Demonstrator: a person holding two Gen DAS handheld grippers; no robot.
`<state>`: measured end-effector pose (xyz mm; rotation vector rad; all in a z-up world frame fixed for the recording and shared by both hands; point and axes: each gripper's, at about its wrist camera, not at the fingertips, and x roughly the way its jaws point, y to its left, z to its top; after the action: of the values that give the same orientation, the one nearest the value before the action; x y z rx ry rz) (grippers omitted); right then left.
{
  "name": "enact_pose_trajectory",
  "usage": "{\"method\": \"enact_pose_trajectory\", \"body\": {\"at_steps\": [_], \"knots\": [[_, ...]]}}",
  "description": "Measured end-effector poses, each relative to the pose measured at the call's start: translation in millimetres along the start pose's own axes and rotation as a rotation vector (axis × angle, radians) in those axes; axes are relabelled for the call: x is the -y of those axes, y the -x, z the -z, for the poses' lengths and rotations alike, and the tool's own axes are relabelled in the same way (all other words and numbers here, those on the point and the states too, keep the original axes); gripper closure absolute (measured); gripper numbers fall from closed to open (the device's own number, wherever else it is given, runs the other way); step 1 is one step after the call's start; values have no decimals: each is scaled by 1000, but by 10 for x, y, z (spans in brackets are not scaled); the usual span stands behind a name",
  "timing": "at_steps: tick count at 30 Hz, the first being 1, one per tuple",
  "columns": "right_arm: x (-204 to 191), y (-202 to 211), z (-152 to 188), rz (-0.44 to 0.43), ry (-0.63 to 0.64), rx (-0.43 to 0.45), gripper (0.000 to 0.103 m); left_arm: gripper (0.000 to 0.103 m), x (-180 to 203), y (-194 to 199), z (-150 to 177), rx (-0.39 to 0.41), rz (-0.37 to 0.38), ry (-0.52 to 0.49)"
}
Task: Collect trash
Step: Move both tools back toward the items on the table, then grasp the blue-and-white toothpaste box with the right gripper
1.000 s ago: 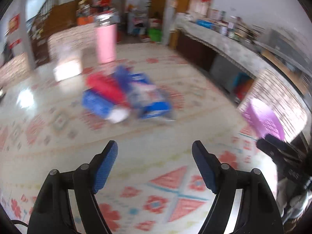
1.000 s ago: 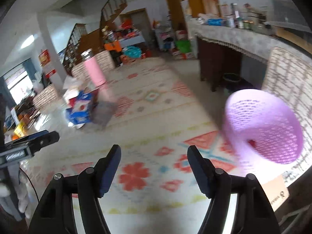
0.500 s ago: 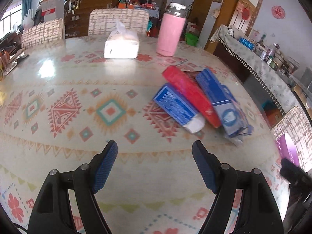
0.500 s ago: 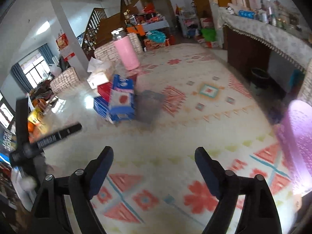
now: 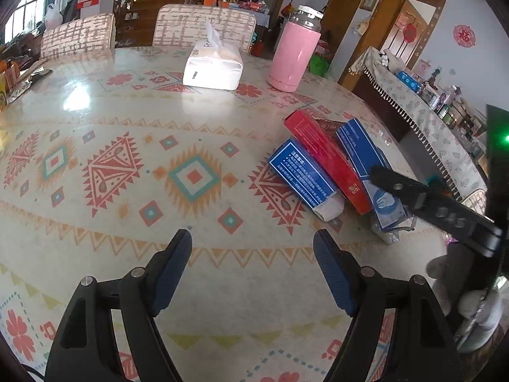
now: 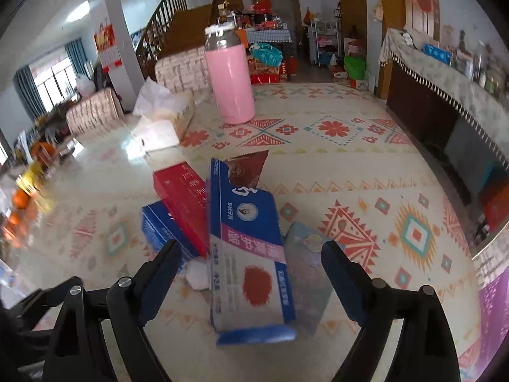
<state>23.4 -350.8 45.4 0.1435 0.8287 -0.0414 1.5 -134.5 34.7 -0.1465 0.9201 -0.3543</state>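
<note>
A pile of empty boxes lies on the patterned table: a red box [image 5: 324, 156], a small blue box [image 5: 300, 176] and a long blue box [image 5: 366, 156]. In the right wrist view the long blue box [image 6: 248, 248] lies between my open fingers, with the red box [image 6: 184, 200] and small blue box [image 6: 159, 229] to its left and a grey packet [image 6: 307, 270] to its right. My right gripper [image 6: 251, 261] is open around the long box. My left gripper [image 5: 253, 254] is open and empty, short of the pile. The right gripper's finger [image 5: 429, 203] shows over the boxes.
A pink thermos [image 5: 294, 54] and a white tissue pack [image 5: 213, 68] stand at the table's far side. A purple basket [image 6: 494, 312] shows at the right edge. Chairs [image 5: 203, 24] stand behind the table. Oranges [image 6: 20, 200] lie at the left.
Both grippers have swung toward the pile of boxes. The right gripper has come close, so that the long blue box now lies between its fingers. The purple basket has slid out to the edge.
</note>
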Motion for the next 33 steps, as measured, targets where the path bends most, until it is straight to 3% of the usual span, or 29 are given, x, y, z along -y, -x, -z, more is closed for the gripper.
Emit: {"method": "enact_pose_trajectory", "body": {"at_steps": [2, 3, 4, 9, 13, 18, 25, 29, 33], "knots": [[-34, -23, 28, 23, 19, 2, 23, 25, 8, -8, -1, -2, 1, -3], [-38, -24, 41, 28, 28, -4, 45, 25, 1, -13, -1, -3, 0, -1], [-43, -36, 63, 18, 39, -23, 53, 25, -3, -15, -2, -4, 0, 2], [-17, 199, 235, 24, 37, 29, 53, 25, -70, -19, 3, -3, 7, 33], [92, 490, 435, 22, -19, 121, 53, 25, -104, -40, 12, -3, 8, 50], [290, 567, 570, 9, -96, 192, 53, 25, -83, -62, 40, 10, -7, 28], [587, 462, 611, 33, -158, 193, 53, 25, 13, -150, 45, -21, -11, 14], [780, 520, 562, 13, -241, 211, 53, 25, 128, -123, -195, -32, 35, 31], [911, 580, 546, 4, -291, 225, 52, 25, 422, -202, -634, -2, -17, -56]]}}
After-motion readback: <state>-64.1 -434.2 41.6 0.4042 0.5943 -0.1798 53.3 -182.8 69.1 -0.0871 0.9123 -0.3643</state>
